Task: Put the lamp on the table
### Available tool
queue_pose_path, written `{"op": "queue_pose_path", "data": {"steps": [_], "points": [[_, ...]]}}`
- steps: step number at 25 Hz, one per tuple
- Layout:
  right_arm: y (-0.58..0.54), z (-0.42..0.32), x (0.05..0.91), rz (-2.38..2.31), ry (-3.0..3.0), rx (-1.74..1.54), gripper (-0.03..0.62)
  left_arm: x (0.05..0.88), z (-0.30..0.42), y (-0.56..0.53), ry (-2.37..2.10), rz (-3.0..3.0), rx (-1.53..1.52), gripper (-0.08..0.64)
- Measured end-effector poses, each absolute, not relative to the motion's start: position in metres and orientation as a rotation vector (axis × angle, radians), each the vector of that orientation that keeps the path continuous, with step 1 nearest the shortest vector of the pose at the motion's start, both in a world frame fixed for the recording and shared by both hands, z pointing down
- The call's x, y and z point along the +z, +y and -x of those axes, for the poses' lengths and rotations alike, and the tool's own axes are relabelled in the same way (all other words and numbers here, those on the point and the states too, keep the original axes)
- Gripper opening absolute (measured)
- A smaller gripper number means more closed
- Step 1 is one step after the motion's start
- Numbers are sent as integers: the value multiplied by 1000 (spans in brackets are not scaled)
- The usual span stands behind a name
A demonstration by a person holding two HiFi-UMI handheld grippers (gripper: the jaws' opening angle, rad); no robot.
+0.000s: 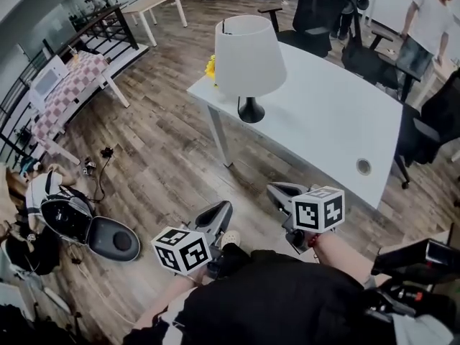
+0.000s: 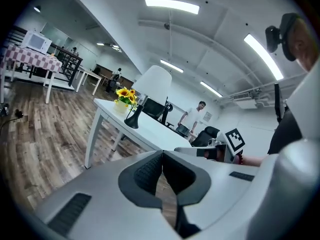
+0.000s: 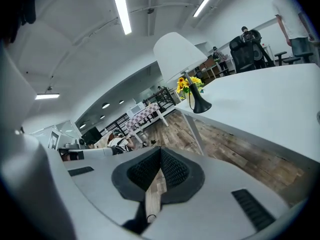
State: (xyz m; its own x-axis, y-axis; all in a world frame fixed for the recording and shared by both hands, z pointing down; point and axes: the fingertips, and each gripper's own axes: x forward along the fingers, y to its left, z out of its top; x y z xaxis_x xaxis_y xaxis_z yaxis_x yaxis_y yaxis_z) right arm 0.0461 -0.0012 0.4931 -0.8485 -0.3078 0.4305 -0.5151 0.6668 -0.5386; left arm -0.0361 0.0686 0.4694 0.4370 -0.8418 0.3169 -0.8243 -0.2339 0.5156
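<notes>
floor: wood planks | 10 o'clock: checked table, black railing | 11 o'clock: pale table | 1 o'clock: black chairs | ceiling: white, strip lights

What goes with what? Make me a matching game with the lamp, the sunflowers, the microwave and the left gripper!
Things:
1. lamp
2. sunflowers
3. microwave
4. left gripper

Place, colour or state:
A. on the checked table
B. fingers shut, nothing held
C. yellow
D. white shade, black base

Right pairs: 1-D, 2-C, 3-A, 4-B
</notes>
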Motion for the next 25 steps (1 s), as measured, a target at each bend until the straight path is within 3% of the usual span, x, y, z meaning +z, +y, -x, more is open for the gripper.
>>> {"op": "queue_pose_path", "data": {"steps": [14,25], "points": [[-25,-105,500,-878,-2545,1000,15,506,28,94,-1374,-2006,16,15],[-33,-105,504,-894,-2536,895,15,525,55,109,-1437,-1900,4,15]]}}
